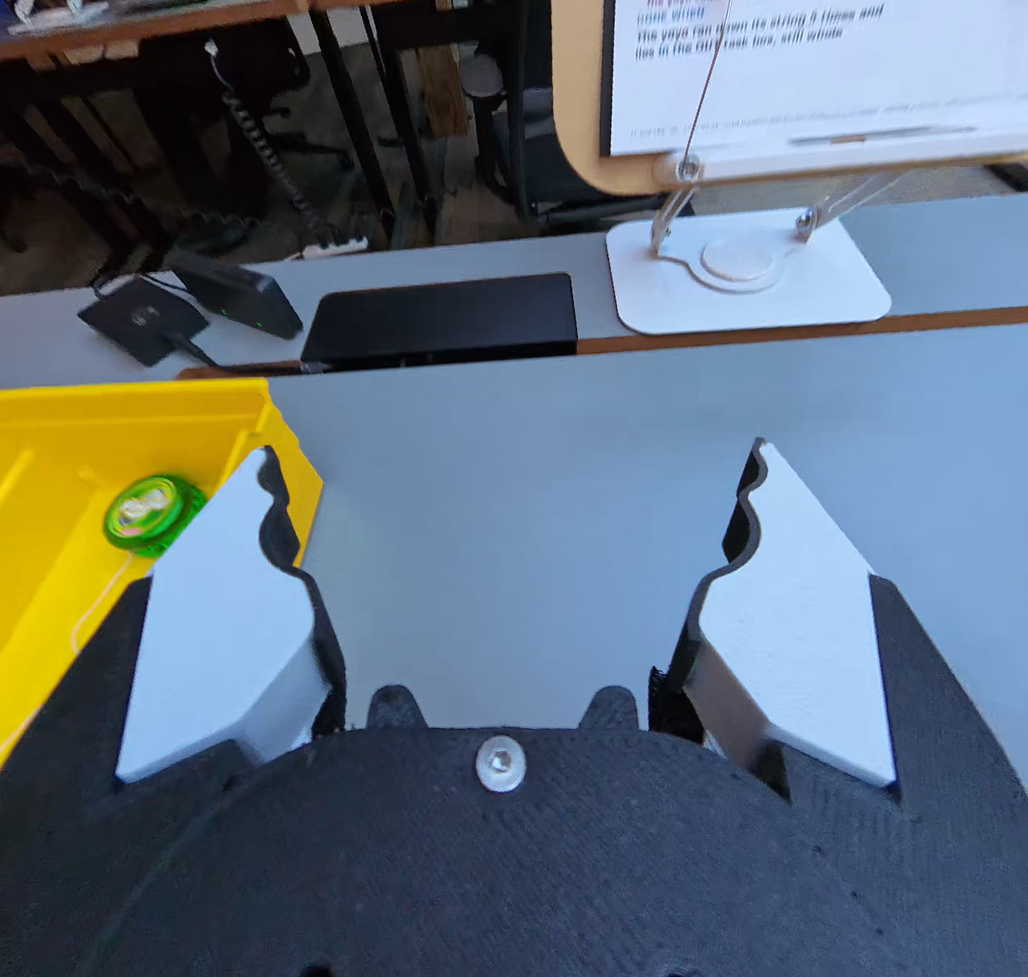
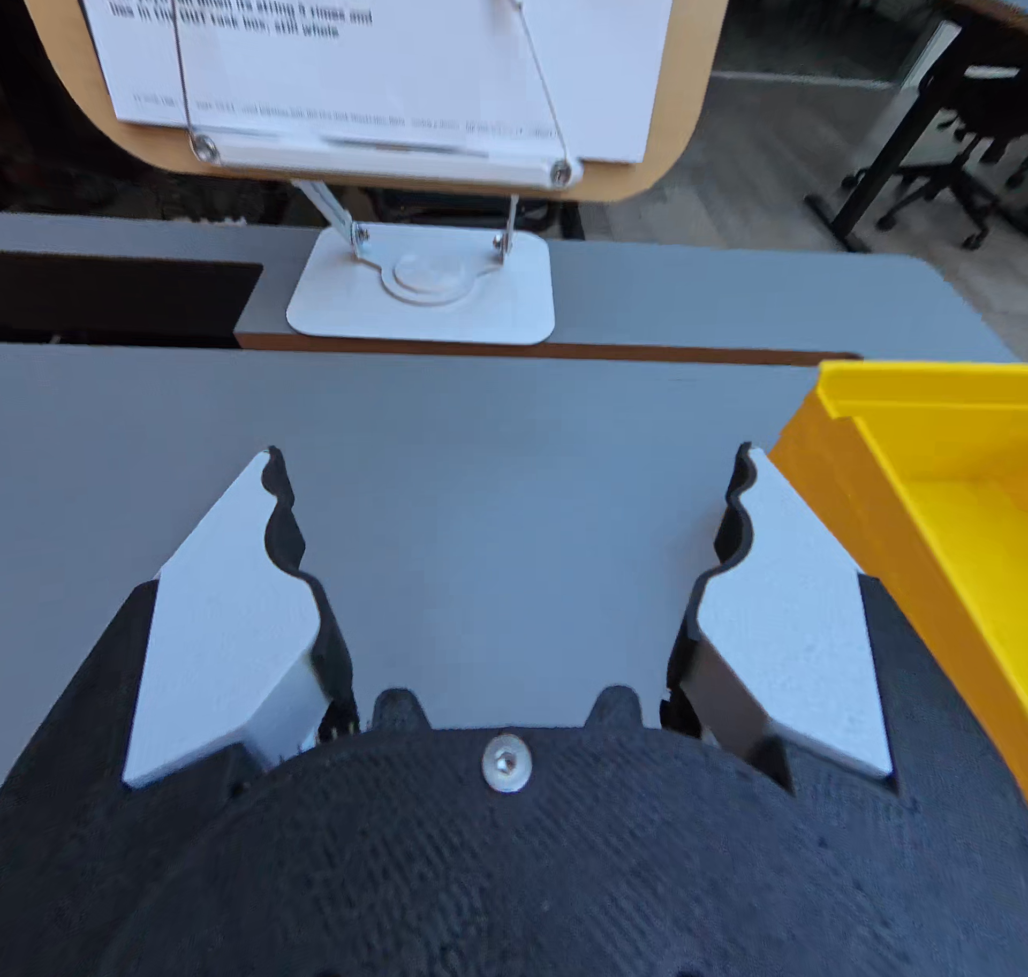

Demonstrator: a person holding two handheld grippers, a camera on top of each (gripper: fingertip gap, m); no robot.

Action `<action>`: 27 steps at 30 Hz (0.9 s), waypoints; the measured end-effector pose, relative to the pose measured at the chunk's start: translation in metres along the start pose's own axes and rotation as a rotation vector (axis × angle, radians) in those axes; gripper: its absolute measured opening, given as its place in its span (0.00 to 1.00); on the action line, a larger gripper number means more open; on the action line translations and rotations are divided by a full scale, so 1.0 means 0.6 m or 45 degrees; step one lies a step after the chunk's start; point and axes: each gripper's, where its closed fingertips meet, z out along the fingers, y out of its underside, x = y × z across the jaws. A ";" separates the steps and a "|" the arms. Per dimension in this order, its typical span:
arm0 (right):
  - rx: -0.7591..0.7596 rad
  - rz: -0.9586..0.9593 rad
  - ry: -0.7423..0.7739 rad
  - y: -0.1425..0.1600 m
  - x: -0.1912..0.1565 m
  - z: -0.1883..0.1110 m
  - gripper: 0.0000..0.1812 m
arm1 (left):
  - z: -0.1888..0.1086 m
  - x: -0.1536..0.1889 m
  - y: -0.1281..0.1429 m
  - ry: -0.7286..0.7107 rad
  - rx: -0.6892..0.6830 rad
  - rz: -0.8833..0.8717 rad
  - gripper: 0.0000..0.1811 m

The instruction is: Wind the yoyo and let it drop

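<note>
A green translucent yoyo [image 1: 151,513] lies flat in a yellow bin [image 1: 67,450] at the left of the left wrist view, with its pale string [image 1: 103,597] trailing toward me over the bin floor. My left gripper [image 1: 514,450] is open and empty above the grey table [image 1: 500,505], just right of the bin; its left finger [image 1: 222,605] overlaps the bin's corner in the view. My right gripper [image 2: 507,450] is open and empty over the table. A second yellow bin [image 2: 945,483] stands to its right and shows nothing inside.
A document stand with a printed sheet [image 1: 779,60] and a white base [image 1: 745,277] stands on the far table; it also shows in the right wrist view [image 2: 423,288]. Black devices [image 1: 439,316] and cables lie at the back left. Desks and chairs stand beyond. My right tips are about 45 centimeters from the green translucent yoyo [image 1: 151,513], my left tips only 20 centimeters.
</note>
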 end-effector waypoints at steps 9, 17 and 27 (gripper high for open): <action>-0.217 0.031 -0.028 0.135 -0.041 0.034 0.83 | 0.047 0.030 0.160 0.004 -0.214 -0.019 0.86; -0.277 0.065 -0.012 0.174 -0.050 0.045 0.83 | 0.063 0.049 0.204 0.038 -0.287 -0.037 0.86; -0.343 0.112 -0.010 0.205 -0.058 0.053 0.83 | 0.073 0.055 0.220 0.049 -0.326 -0.069 0.86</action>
